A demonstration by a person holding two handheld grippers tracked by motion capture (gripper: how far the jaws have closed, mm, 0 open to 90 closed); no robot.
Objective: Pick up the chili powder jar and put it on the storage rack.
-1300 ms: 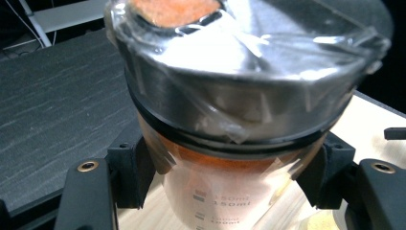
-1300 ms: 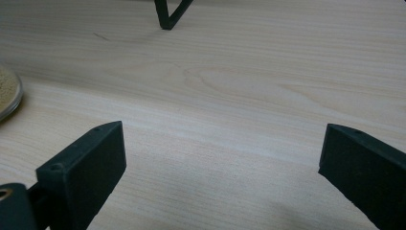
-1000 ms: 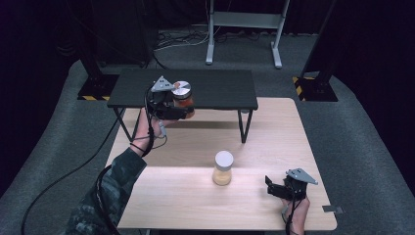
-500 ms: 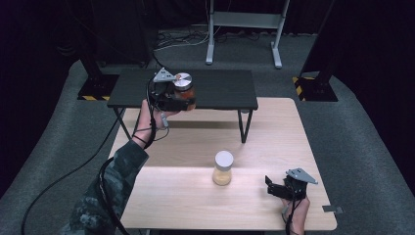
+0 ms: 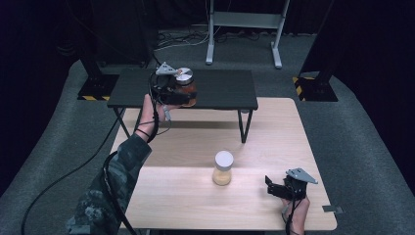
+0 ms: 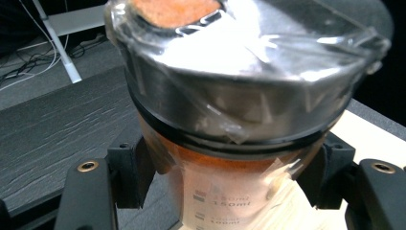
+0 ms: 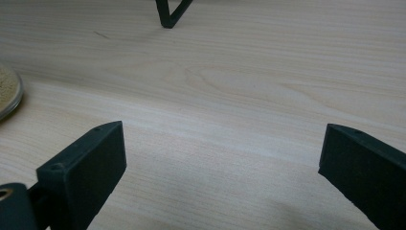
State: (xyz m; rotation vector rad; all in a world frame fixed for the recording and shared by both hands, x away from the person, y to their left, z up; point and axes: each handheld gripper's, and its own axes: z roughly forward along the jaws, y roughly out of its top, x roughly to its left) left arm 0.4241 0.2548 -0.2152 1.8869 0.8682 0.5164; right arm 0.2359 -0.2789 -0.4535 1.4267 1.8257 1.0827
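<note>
My left gripper (image 5: 182,97) is shut on a clear jar (image 5: 186,87) of orange contents with a silver lid. It holds the jar just above the black raised shelf (image 5: 220,88), near the shelf's middle. In the left gripper view the jar (image 6: 230,96) is wrapped in clear film, and the black fingers (image 6: 129,172) press its sides below the lid. A second jar (image 5: 223,168), white-lidded with tan contents, stands in the middle of the wooden table (image 5: 195,200). My right gripper (image 5: 274,186) rests open at the front right, with bare wood between its jaws (image 7: 222,163).
The shelf stands on thin black legs (image 7: 170,12) across the table's far half. The tan jar's edge (image 7: 9,93) lies to the left of the right gripper. A cable (image 5: 63,181) trails off the left side, and a metal stand (image 5: 242,29) is on the floor behind.
The left hand has carried the orange jar a little upward and farther over the shelf. The right gripper and the tan jar have stayed where they were.
</note>
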